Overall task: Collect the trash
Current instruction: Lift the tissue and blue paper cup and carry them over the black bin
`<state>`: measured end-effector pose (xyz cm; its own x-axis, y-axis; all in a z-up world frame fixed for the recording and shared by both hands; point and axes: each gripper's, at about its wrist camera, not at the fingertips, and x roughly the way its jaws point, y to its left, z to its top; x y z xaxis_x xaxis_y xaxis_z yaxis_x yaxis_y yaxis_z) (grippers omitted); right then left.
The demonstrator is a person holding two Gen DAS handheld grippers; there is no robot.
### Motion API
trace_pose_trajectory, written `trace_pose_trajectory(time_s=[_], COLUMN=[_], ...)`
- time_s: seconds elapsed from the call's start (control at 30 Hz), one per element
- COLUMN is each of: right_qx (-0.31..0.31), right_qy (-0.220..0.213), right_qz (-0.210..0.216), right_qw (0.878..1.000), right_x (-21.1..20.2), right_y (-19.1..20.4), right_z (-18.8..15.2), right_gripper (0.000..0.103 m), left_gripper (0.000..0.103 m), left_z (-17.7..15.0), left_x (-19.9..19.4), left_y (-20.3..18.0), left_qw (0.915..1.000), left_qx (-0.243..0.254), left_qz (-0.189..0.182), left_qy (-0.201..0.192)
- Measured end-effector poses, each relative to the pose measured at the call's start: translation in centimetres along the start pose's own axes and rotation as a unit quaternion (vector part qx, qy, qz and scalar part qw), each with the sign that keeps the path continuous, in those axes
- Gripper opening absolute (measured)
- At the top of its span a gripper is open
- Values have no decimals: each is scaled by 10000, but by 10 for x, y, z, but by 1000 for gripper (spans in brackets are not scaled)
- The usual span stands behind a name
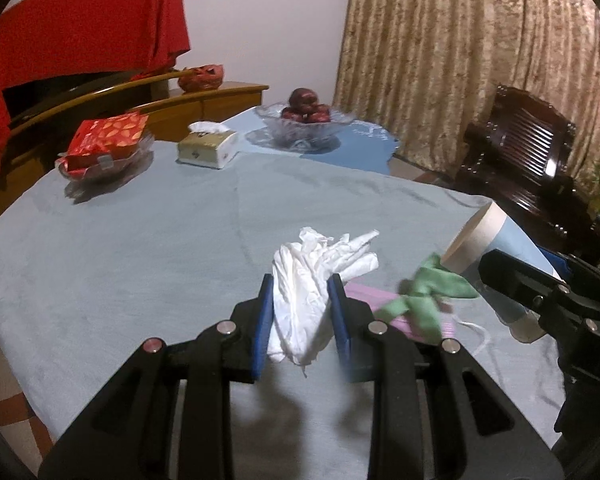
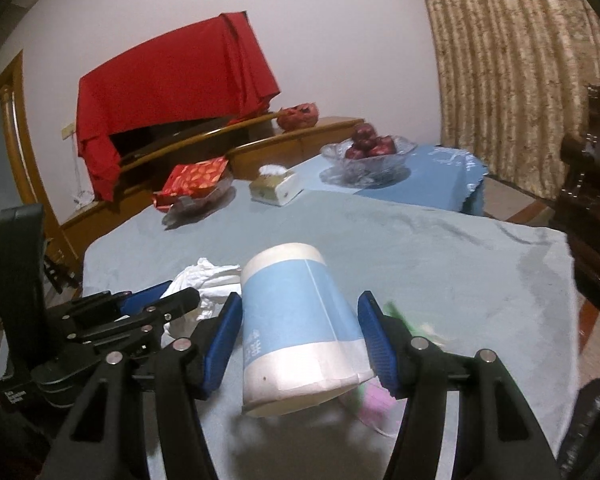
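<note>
My left gripper (image 1: 303,300) is shut on a crumpled white tissue (image 1: 312,276) and holds it above the blue-grey tablecloth (image 1: 140,248). My right gripper (image 2: 300,320) is shut on a blue and white paper cup (image 2: 296,320), tilted with its rim away from me; the cup also shows in the left wrist view (image 1: 496,252). A green wrapper (image 1: 428,292) and a pink face mask (image 1: 400,312) lie on the cloth between the two grippers. The left gripper and its tissue (image 2: 208,280) show at the left of the right wrist view.
At the far side stand a red snack pack on a glass dish (image 1: 104,140), a tissue box (image 1: 208,144) and a glass bowl of red apples (image 1: 304,116). A dark wooden chair (image 1: 528,152) stands at the right. A wooden cabinet (image 1: 204,100) is behind.
</note>
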<state>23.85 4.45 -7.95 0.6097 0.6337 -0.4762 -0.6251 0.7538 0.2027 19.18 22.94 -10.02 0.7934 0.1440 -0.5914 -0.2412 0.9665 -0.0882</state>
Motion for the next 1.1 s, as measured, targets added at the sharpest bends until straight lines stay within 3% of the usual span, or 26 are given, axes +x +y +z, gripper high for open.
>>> trace_pose_trajectory(time_s=[0.57,0.77,1.1], right_qx=[349,521,1024], right_qy=[-339,-426,-364], right_qz=[-1040,-1517,-2438], right_qw=[9934,9861,9637], right_x=[-118,-161,-216], right_y=[-75,-104,-169], right_z=[-20,-36,-74], right_gripper=[59,59,59], left_gripper=[27,27,27], left_z=[-8,-15,-37], left_x=[-27,-35,-38], left_y=[-120,-177,-258], left_qw=[9941,9863,9697], left_qx=[484,815,1210], left_qz=[-969,-1427,-2122], left_qy=[-100,-120,15])
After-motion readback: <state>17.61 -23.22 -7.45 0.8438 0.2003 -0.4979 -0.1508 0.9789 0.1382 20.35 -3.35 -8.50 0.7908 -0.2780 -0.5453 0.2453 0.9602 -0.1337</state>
